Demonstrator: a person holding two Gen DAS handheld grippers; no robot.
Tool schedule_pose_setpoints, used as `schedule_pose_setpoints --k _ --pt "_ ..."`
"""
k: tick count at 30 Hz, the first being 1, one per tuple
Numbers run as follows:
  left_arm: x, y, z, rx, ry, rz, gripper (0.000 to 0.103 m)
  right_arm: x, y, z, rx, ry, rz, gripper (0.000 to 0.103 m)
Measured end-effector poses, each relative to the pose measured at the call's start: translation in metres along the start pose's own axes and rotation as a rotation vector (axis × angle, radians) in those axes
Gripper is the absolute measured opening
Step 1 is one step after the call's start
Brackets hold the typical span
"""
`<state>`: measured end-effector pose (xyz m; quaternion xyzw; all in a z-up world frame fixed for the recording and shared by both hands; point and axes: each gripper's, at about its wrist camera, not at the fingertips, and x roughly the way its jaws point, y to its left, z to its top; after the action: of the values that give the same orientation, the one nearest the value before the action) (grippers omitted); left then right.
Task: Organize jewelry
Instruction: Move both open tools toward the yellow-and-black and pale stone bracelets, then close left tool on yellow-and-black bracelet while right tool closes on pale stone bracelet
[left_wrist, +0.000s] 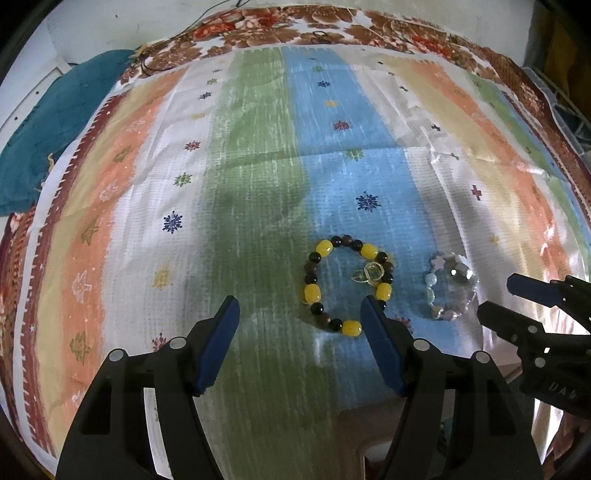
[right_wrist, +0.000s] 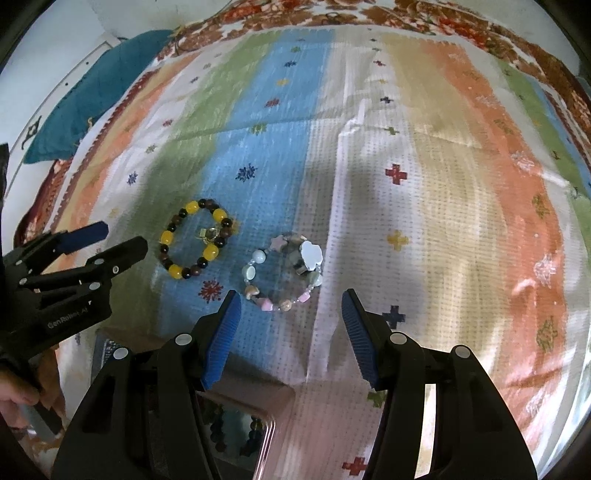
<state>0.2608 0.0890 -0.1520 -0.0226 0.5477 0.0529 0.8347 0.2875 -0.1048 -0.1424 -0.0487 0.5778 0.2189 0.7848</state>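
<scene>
A bracelet of yellow and dark beads (left_wrist: 312, 293) (right_wrist: 167, 237) lies flat on the striped mat, with a small golden ring (left_wrist: 369, 275) (right_wrist: 210, 233) inside its loop. To its right lies a pastel bracelet (left_wrist: 452, 286) (right_wrist: 310, 254) with a white flower bead. My left gripper (left_wrist: 299, 310) (right_wrist: 123, 236) hovers open just short of the yellow bracelet, its right finger over the loop's near edge. The right gripper (right_wrist: 291, 301) (left_wrist: 495, 297) hangs open above the near side of the pastel bracelet. Neither holds anything.
The striped mat (left_wrist: 258, 147) covers a floral sheet (left_wrist: 332, 22). A teal cloth (left_wrist: 44, 122) (right_wrist: 92, 96) lies at the far left. A pinkish box with a mirror (right_wrist: 240, 424) (left_wrist: 354, 424) sits below the grippers. A hand (right_wrist: 14, 398) shows at the lower left.
</scene>
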Motion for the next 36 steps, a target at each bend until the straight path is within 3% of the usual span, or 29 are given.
schedule_pose_setpoints --k 22,27,36 --pt "0.045 0.006 0.008 0.027 0.062 -0.004 0.067 0.035 -0.006 0.01 0.017 0.07 0.026 0.057" --pt "0.051 0.006 0.005 0.041 0.068 0.002 0.061 0.036 -0.008 0.009 0.023 0.071 0.028 0.056" --pt "0.051 0.006 0.004 0.037 0.072 -0.009 0.033 0.038 -0.014 0.009 0.021 0.074 -0.032 0.026"
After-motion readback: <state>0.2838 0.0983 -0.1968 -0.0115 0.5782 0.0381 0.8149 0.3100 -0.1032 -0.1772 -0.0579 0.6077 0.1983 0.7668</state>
